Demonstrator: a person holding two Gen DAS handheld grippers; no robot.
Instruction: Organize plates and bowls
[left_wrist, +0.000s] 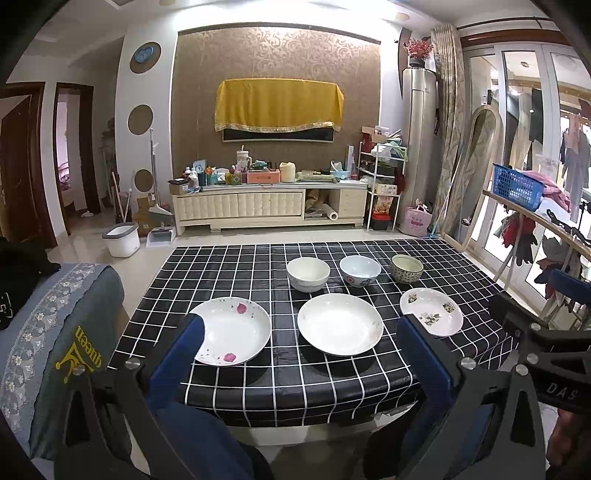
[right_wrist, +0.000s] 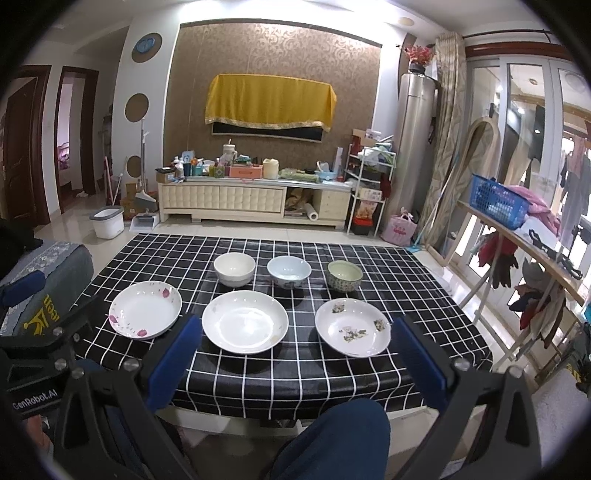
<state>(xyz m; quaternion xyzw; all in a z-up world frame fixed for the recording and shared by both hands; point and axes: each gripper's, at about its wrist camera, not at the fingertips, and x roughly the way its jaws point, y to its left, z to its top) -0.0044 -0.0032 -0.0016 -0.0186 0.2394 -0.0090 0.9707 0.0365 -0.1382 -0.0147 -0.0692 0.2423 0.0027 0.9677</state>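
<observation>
Three plates lie in a front row on the black checked tablecloth (left_wrist: 229, 269): a pink-flowered plate (left_wrist: 236, 328) (right_wrist: 146, 309), a plain white plate (left_wrist: 340, 324) (right_wrist: 245, 320) and a green-patterned plate (left_wrist: 432, 311) (right_wrist: 352, 326). Behind them stand a white bowl (left_wrist: 308, 274) (right_wrist: 234, 268), a pale blue bowl (left_wrist: 360, 270) (right_wrist: 289, 271) and a green patterned bowl (left_wrist: 407, 268) (right_wrist: 345, 276). My left gripper (left_wrist: 299, 332) is open and empty, held before the table's near edge. My right gripper (right_wrist: 297, 334) is open and empty, also short of the near edge.
A grey cushioned seat (left_wrist: 55, 325) stands left of the table. A wooden rack with a blue basket (right_wrist: 498, 201) and hanging clothes stands to the right. A cluttered TV cabinet (left_wrist: 269, 203) lines the far wall. My legs (right_wrist: 332, 439) are below the near edge.
</observation>
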